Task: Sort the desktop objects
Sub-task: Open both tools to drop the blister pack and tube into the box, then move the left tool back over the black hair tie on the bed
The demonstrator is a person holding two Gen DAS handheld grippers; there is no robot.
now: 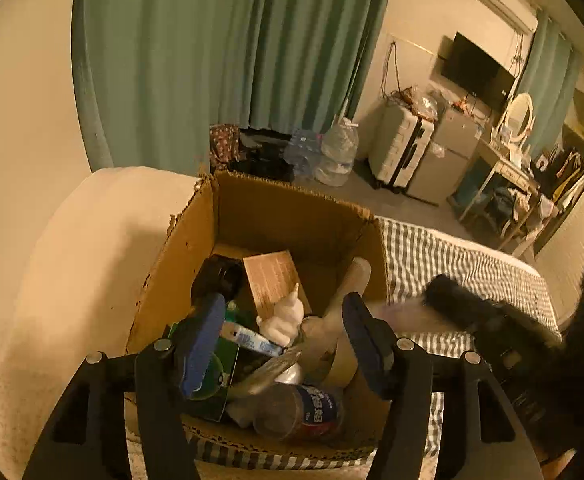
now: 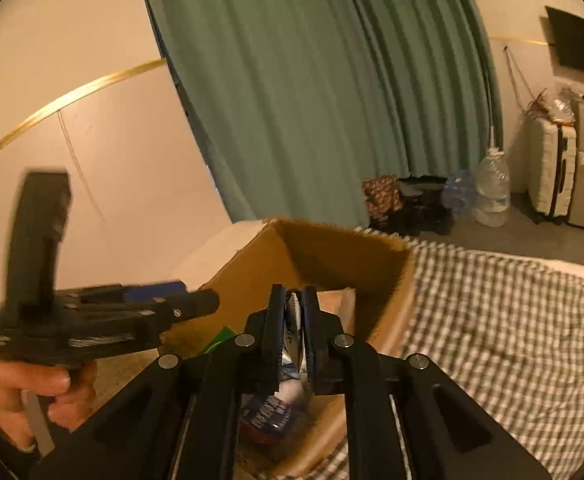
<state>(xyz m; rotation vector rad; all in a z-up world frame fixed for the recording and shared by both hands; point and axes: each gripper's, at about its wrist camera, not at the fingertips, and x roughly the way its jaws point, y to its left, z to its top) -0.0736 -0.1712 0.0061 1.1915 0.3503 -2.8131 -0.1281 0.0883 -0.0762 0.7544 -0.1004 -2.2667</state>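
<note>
An open cardboard box [image 1: 252,208] stands on the bed, full of mixed objects: a white figurine [image 1: 286,316], a tan booklet [image 1: 272,280], a tube [image 1: 250,338], a plastic bottle with a blue label [image 1: 300,410] and a green packet [image 1: 222,376]. My left gripper [image 1: 282,344] is open and empty, held just above the box's contents. My right gripper [image 2: 294,334] hangs over the box [image 2: 332,256], shut on a thin silvery foil packet [image 2: 293,334]. The bottle also shows below the packet in the right wrist view [image 2: 270,416]. The left gripper's body [image 2: 92,320] shows at the left, held by a hand.
The box sits on a checked bedspread [image 2: 492,320] next to a cream headboard [image 1: 72,260]. Green curtains [image 1: 212,60], water jugs [image 1: 338,152], a white suitcase [image 1: 400,148] and a cluttered desk [image 1: 508,172] stand beyond the bed.
</note>
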